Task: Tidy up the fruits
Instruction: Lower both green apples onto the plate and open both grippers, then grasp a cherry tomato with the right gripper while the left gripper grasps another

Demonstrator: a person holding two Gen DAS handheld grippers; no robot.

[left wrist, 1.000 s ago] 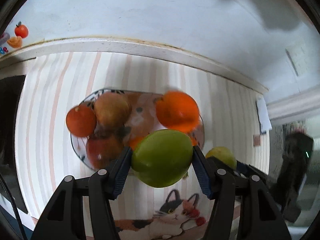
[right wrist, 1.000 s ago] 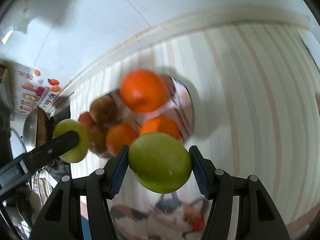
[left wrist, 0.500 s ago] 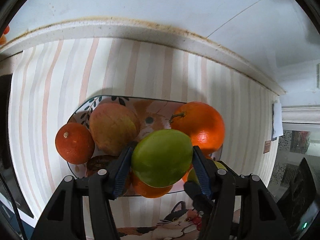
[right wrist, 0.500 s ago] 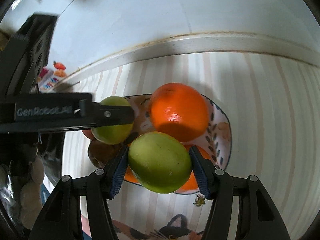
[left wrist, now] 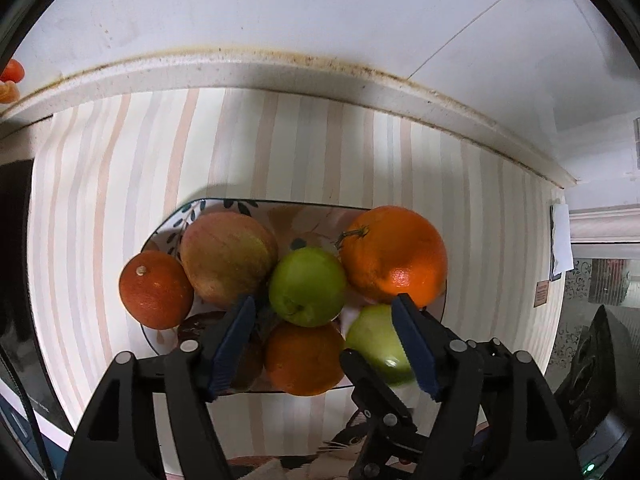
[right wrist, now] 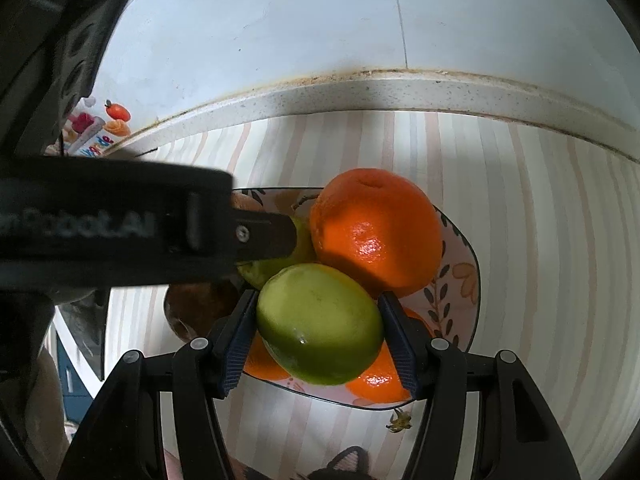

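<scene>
Your left claw (left wrist: 322, 318) stands spread above the plate (left wrist: 400, 208); its jaws have just been opening, and the green apple (left wrist: 307, 287) lies free between them, touching neither pad. This apple rests in the middle of the plate, between the reddish apple (left wrist: 228, 258) on the left and the big orange (left wrist: 394, 256) on the right. A small orange (left wrist: 156, 289) sits at the left rim. The plate stands on the striped counter (left wrist: 320, 148). Your right claw (right wrist: 319, 320) is pinching a second green apple (right wrist: 318, 324) over the near side of the plate, just beside the big orange.
</scene>
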